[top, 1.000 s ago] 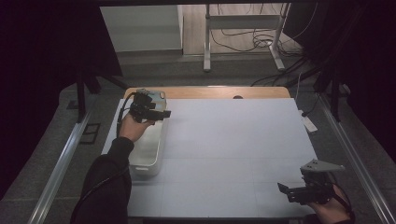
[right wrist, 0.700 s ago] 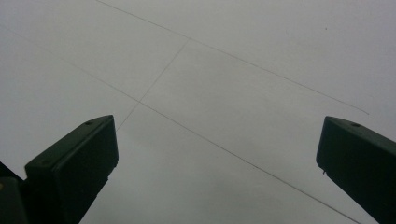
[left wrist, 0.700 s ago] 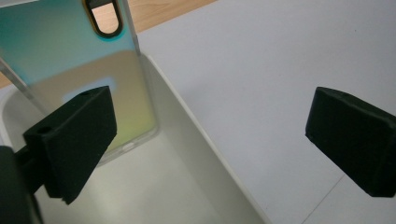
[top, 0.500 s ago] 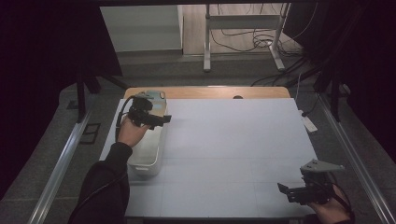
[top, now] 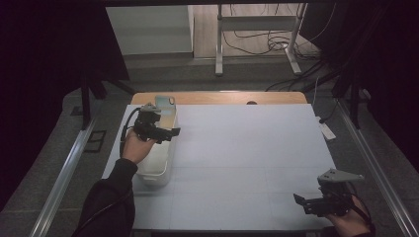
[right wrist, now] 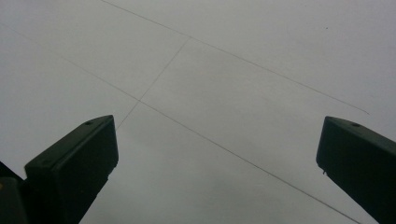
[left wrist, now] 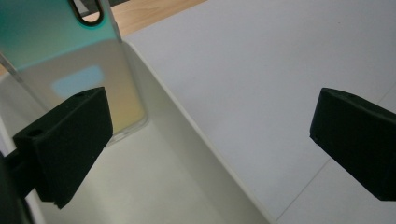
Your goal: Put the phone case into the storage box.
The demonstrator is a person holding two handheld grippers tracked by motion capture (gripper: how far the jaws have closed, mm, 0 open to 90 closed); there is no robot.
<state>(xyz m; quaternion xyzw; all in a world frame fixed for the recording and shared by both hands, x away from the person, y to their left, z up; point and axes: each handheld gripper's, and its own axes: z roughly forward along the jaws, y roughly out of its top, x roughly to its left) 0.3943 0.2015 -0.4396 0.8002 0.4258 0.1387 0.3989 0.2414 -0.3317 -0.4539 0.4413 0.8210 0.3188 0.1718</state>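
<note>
Shiny and flat, the phone (left wrist: 60, 60) stands on its end inside the white bin (top: 157, 163), leaning against the far wall. Its back glows green at the top and pink and gold lower down. The bin sits on the left side of the white worktop (top: 247, 158).

The left gripper (top: 165, 132) hangs over the bin, just this side of the phone. Its fingers (left wrist: 70, 140) have just been opening and now stand wide apart with nothing between them. They do not touch the phone. One finger is over the inside of the bin and the other is out over the worktop.

The right gripper (top: 309, 203) rests low at the near right corner, well apart from the bin. Its fingers (right wrist: 74, 163) are spread wide too, with bare worktop under them.

I think the phone will feel light but hard and stiff. It will not bend. Its smooth back looks slippery, so it could slide out of a weak pinch. It could also crack if it drops or gets squeezed too hard. The best place to grab it looks like the two long side edges, near the top part that pokes up above the rim. A pinch on the flat front and back would work too, but the wall behind it sits close there.
</note>
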